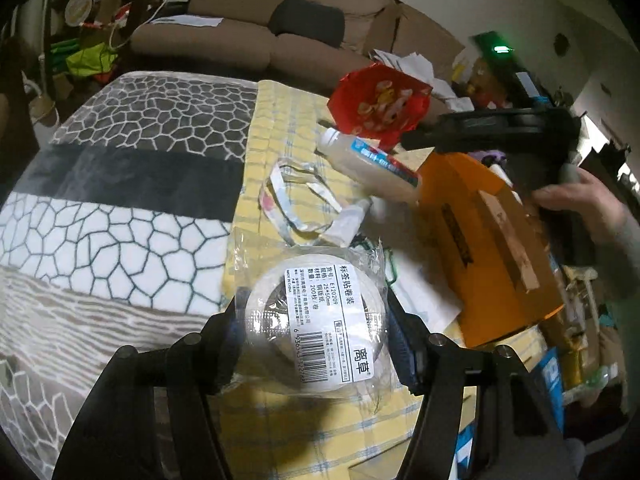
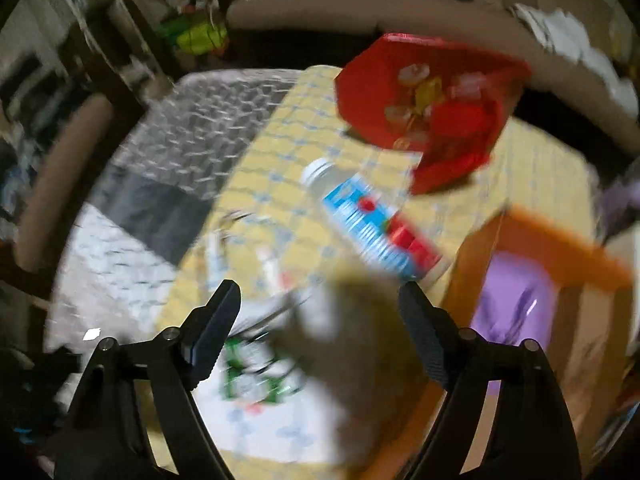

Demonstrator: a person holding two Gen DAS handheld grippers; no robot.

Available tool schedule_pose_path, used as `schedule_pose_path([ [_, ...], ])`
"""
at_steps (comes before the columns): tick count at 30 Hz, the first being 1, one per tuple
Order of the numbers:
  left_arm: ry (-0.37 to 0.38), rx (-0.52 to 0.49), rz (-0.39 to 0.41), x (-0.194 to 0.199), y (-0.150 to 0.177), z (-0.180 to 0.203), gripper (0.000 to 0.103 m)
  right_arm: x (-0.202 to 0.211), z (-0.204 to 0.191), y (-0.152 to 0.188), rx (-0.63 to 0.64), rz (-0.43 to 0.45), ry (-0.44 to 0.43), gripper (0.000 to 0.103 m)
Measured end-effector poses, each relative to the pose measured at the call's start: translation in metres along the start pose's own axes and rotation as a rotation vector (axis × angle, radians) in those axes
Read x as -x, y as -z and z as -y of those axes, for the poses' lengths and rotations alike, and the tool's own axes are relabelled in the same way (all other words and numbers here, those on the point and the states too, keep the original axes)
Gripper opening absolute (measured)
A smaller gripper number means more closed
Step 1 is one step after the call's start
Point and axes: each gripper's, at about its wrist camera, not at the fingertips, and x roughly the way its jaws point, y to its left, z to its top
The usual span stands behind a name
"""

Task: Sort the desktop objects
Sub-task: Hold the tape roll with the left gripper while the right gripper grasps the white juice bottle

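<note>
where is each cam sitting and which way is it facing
Left wrist: on the left gripper, looking down its fingers at a wrapped label roll clamped between them; the person's hand shows at right.
Right wrist: on the right gripper, open, tilted down over the table, blurred.
Shared: bottle, red bag, orange box.

My left two-finger gripper (image 1: pixel 316 320): matte black angular fingers, blue ribbed pad inside one finger, round silver screw heads at the linkage pivots. My right two-finger gripper (image 2: pixel 320 308): same black linkage, dark textured pads, silver pivot screws. My right hand (image 1: pixel 576 200): grey sleeve at the wrist.
</note>
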Motion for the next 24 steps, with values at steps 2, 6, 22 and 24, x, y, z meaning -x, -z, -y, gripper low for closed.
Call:
schedule_pose_path([
  [2,0.004,0.010,0.004,0.001,-0.002,-0.003,0.065,-0.014,-0.005,-0.014,0.078,-0.018,0.023,0.080],
  [6,-0.005,0.005,-0.013,-0.004,-0.003,-0.005,0.065,-0.053,-0.015,-0.029,0.227,-0.105,0.072,0.080],
  [22,0.025,-0.043,-0.033,-0.014,-0.001,0.016,0.065,-0.054,0.000,-0.026,0.196,-0.113,0.075,0.001],
  [24,0.031,-0.043,-0.035,-0.014,0.000,0.017,0.065,-0.039,-0.001,-0.019,0.197,-0.137,0.038,0.001],
])
